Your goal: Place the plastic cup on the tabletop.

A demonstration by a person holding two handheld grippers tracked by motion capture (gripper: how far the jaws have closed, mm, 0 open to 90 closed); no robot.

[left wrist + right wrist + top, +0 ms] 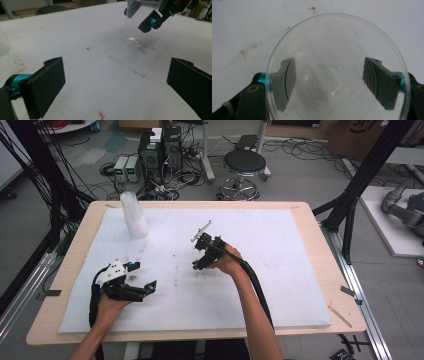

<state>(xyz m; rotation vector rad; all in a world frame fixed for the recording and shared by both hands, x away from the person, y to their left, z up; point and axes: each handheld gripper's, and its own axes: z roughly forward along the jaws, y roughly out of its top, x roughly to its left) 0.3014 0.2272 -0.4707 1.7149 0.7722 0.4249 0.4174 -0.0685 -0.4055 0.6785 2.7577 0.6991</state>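
I see my right gripper (pixel 329 85) with jaws parted around a clear cup (pixel 337 72) on the white mat (pixel 280 270), pads off it; my left gripper (pixel 117 82) gapes empty

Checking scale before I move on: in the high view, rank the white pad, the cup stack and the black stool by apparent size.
1. white pad, by far.
2. black stool.
3. cup stack; close to the stool, which stands farther from the camera, so true order is unsure.

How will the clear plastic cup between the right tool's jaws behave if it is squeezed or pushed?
The cup looks thin-walled and see-through, so it is probably very light and may buckle under a hard squeeze. Its smooth surface could slip between the pads. Being tall and narrow like the stack of cups, it probably tips easily.
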